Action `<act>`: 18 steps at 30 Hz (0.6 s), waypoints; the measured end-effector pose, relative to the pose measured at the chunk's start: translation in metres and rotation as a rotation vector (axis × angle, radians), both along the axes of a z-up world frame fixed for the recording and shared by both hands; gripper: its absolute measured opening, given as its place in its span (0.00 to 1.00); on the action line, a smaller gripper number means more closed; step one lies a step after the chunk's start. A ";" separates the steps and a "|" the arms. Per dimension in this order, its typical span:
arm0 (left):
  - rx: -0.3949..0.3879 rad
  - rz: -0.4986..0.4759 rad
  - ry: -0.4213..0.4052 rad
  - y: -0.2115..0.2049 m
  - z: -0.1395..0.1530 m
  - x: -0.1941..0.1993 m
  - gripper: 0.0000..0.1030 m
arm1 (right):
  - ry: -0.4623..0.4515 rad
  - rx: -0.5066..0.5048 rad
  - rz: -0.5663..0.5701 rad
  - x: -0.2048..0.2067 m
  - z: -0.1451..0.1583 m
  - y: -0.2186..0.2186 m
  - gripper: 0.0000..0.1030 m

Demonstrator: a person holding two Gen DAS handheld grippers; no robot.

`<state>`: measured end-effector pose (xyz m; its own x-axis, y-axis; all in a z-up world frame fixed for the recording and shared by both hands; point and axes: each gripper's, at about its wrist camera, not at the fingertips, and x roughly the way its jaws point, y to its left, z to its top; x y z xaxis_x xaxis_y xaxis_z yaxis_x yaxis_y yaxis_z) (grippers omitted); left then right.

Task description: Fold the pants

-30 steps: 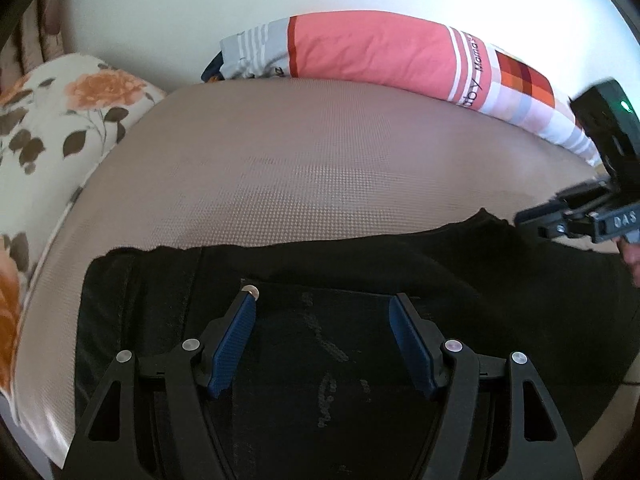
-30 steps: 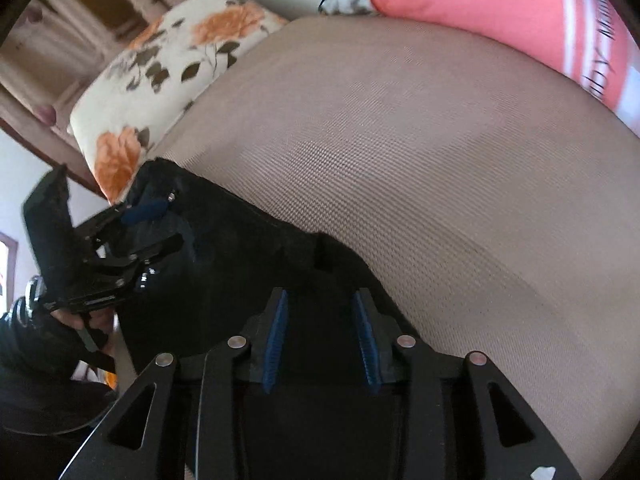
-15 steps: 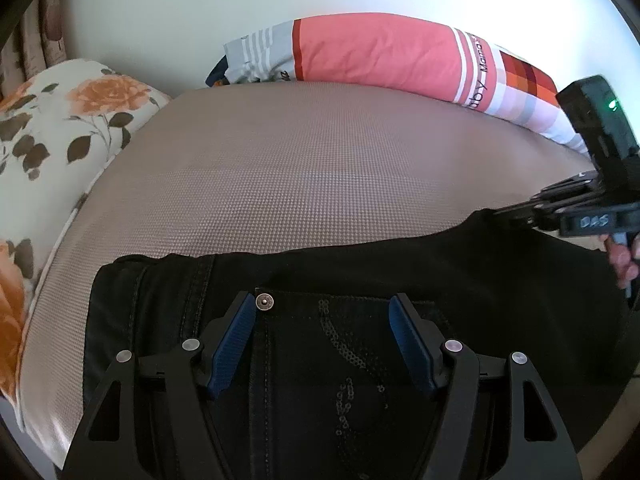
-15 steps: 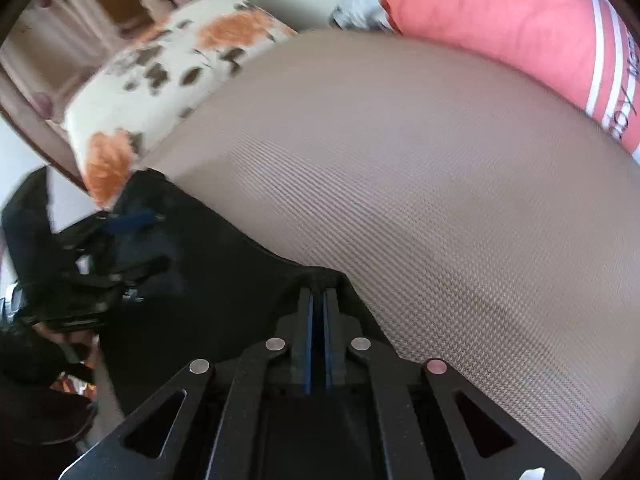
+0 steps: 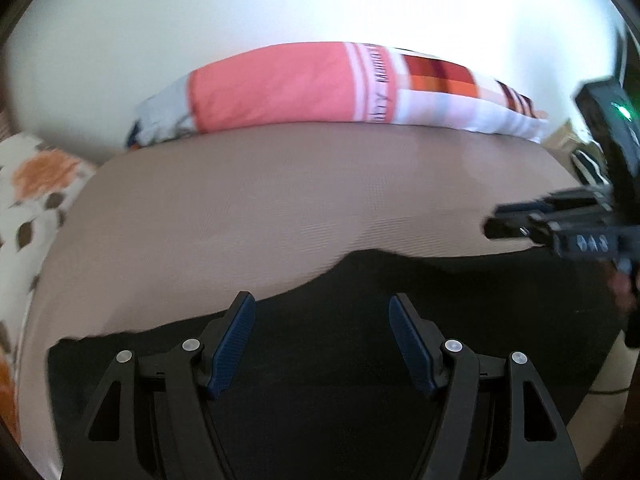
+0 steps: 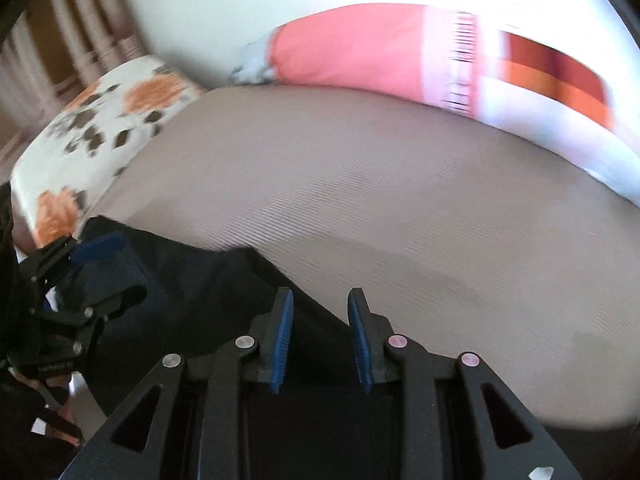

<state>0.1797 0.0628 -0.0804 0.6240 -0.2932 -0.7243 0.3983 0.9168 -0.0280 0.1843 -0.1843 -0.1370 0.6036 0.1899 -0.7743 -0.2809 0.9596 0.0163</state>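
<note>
Black pants (image 5: 400,304) lie flat on a beige mattress (image 5: 280,200), along its near edge. My left gripper (image 5: 320,340) is open, its blue pads over the black fabric and holding nothing. The pants also show in the right wrist view (image 6: 192,292). My right gripper (image 6: 322,340) is open above the pants' edge, with a narrower gap between its pads. Each gripper appears in the other's view: the right one (image 5: 560,228) at the right edge, the left one (image 6: 80,276) at the far left.
A pink, white and orange striped bolster (image 5: 320,84) lies along the far side by the white wall. A floral pillow (image 5: 32,192) sits at the left end. Bare mattress (image 6: 360,184) lies between the pants and the bolster.
My right gripper, shut on the pants' edge half a second ago, has opened and let go. The left gripper stayed open; its view shifted right and the pants' button is out of sight.
</note>
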 end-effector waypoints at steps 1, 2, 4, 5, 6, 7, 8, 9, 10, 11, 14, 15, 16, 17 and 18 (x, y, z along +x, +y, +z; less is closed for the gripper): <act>-0.010 -0.027 0.011 -0.010 -0.003 0.002 0.68 | -0.007 -0.033 -0.033 -0.008 -0.002 -0.006 0.29; -0.018 -0.043 0.020 -0.017 -0.004 0.004 0.68 | -0.011 -0.069 -0.073 -0.018 -0.007 -0.015 0.29; -0.031 -0.069 0.038 -0.030 -0.009 0.008 0.66 | 0.017 -0.083 -0.117 -0.028 -0.017 -0.026 0.30; -0.035 -0.084 0.050 -0.038 -0.012 0.011 0.64 | 0.038 -0.078 -0.145 -0.033 -0.024 -0.033 0.30; -0.036 -0.092 0.058 -0.043 -0.014 0.013 0.62 | 0.042 -0.069 -0.157 -0.036 -0.027 -0.037 0.30; -0.039 -0.108 0.073 -0.050 -0.017 0.018 0.58 | 0.050 -0.061 -0.171 -0.038 -0.033 -0.042 0.30; -0.039 -0.116 0.084 -0.055 -0.020 0.022 0.53 | 0.059 -0.060 -0.186 -0.037 -0.037 -0.044 0.30; -0.037 -0.118 0.093 -0.059 -0.023 0.026 0.52 | 0.062 -0.057 -0.199 -0.037 -0.039 -0.045 0.30; -0.032 -0.120 0.101 -0.063 -0.026 0.030 0.49 | 0.063 -0.047 -0.210 -0.035 -0.041 -0.047 0.30; -0.020 -0.114 0.110 -0.067 -0.030 0.036 0.47 | 0.062 -0.048 -0.219 -0.033 -0.044 -0.049 0.30; -0.014 -0.108 0.114 -0.073 -0.036 0.048 0.45 | 0.043 -0.056 -0.241 -0.028 -0.047 -0.047 0.29; -0.009 -0.109 0.124 -0.076 -0.038 0.051 0.45 | 0.031 -0.066 -0.242 -0.027 -0.046 -0.046 0.29; -0.003 -0.106 0.139 -0.079 -0.040 0.056 0.44 | 0.027 -0.075 -0.242 -0.024 -0.047 -0.045 0.29; -0.002 -0.103 0.149 -0.080 -0.043 0.058 0.43 | 0.023 -0.074 -0.245 -0.022 -0.047 -0.044 0.29; 0.001 -0.097 0.157 -0.081 -0.047 0.060 0.43 | 0.024 -0.065 -0.252 -0.021 -0.047 -0.045 0.29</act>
<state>0.2396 -0.0186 -0.1270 0.4718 -0.3455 -0.8112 0.4756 0.8744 -0.0959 0.1631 -0.2288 -0.1840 0.6071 -0.0147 -0.7945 -0.0334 0.9985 -0.0441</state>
